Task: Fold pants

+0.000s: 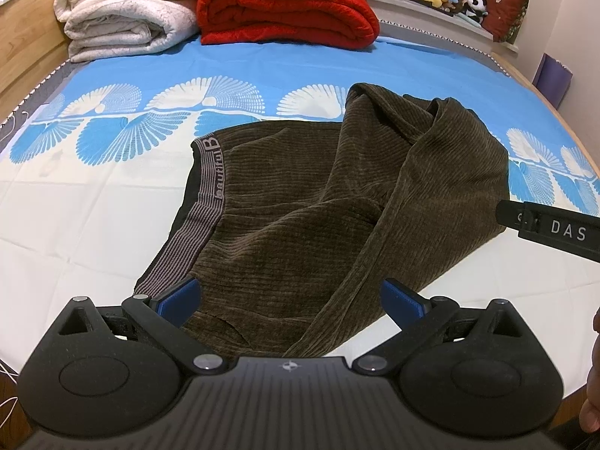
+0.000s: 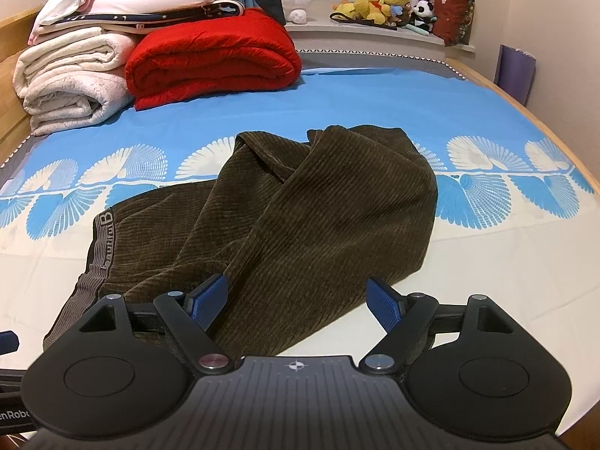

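Dark olive corduroy pants (image 1: 300, 202) lie rumpled on the bed, their grey striped waistband (image 1: 204, 187) at the left and the legs bunched over to the right. My left gripper (image 1: 288, 296) is open and empty, hovering over the near edge of the pants by the waistband's lower end. My right gripper (image 2: 296, 300) is open and empty above the near edge of the folded-over leg (image 2: 330, 202). The waistband also shows in the right wrist view (image 2: 103, 247). Part of the right gripper (image 1: 551, 228) shows at the right edge of the left wrist view.
A blue and white patterned sheet (image 1: 93, 206) covers the bed. A red blanket (image 1: 285, 7) and white blankets (image 1: 123, 11) are stacked at the far end. Stuffed toys (image 2: 382, 3) sit on a ledge beyond. The wooden bed rail (image 2: 525, 112) runs along the right.
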Available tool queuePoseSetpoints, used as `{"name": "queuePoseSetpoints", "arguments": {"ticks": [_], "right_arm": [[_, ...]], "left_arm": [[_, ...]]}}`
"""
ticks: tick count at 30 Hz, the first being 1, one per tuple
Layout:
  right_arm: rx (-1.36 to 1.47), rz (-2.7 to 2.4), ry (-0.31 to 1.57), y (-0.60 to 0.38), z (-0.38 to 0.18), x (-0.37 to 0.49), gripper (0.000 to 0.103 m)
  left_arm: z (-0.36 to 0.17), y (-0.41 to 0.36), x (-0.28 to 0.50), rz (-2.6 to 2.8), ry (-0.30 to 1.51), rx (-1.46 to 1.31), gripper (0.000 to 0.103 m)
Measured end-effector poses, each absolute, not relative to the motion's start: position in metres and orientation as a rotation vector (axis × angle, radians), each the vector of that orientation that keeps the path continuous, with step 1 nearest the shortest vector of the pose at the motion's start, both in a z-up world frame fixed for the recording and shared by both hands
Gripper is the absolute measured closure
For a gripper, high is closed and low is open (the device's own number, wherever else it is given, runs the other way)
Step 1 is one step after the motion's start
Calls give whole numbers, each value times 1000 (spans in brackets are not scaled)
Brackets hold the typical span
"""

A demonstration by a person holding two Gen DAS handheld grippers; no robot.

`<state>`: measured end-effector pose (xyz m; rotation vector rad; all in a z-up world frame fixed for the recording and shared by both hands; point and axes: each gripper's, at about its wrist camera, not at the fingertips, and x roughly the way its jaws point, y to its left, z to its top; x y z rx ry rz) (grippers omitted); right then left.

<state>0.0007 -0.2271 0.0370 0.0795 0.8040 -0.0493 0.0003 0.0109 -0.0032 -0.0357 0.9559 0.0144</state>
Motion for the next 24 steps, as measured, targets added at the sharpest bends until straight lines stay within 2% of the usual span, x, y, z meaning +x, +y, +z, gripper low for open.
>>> {"name": "queuePoseSetpoints", "arguments": {"ticks": [19, 21, 22, 23, 24], "right_arm": [[76, -56, 809, -226, 34, 1, 21], [80, -62, 803, -227, 35, 1, 21], [89, -70, 793, -230, 36, 0, 21], [113, -76, 775, -234, 38, -1, 21], [138, -80, 755, -238, 41, -2, 21]], "left_arm": [[-3, 12, 0, 19, 949, -37, 1], [4, 17, -3, 32, 900, -59, 18], [9, 21, -5, 42, 867, -75, 37], [15, 24, -5, 46, 843, -77, 49], [19, 27, -4, 50, 828, -76, 54]]}}
